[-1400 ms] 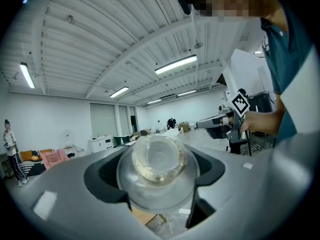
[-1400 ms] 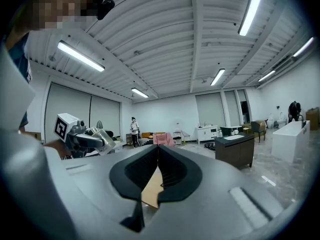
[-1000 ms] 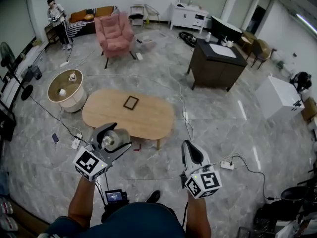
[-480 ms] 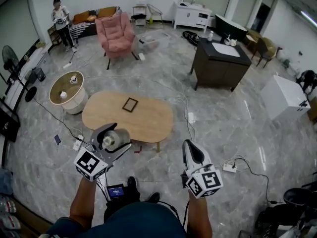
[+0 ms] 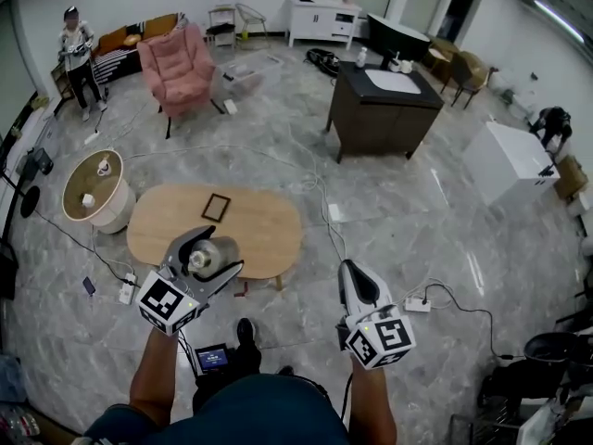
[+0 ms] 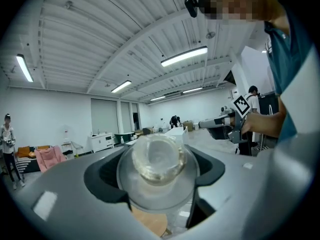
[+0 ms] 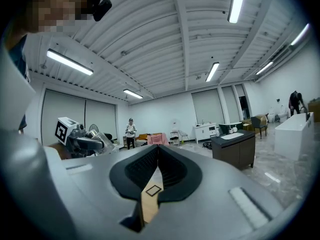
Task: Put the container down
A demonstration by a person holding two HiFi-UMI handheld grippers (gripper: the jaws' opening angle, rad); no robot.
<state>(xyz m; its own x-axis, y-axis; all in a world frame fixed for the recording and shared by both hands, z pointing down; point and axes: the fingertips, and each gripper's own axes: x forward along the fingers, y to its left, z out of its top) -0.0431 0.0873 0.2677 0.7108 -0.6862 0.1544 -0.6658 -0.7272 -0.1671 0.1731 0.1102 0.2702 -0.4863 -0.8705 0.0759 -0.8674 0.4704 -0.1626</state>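
A clear, roundish container (image 5: 212,255) lies on its side between the jaws of my left gripper (image 5: 206,260), which is shut on it and held in the air over the near edge of the oval wooden table (image 5: 269,235). In the left gripper view the container (image 6: 157,165) fills the gap between the dark pads (image 6: 102,176), its mouth facing away. My right gripper (image 5: 356,282) hangs over the floor to the right of the table, jaws together and empty. In its own view the right gripper (image 7: 157,154) shows the tabletop (image 7: 149,204) below its tips.
A small dark frame (image 5: 216,207) lies on the table. A round side table (image 5: 93,185) stands to the left, a pink armchair (image 5: 174,72) behind, a dark cabinet (image 5: 382,109) at the back right. Cables and a power strip (image 5: 417,304) lie on the floor. A person (image 5: 76,58) stands far left.
The head view has swung, so the table and the room sit further left in the frame. Both grippers keep their pose, and the container stays in the left jaws.
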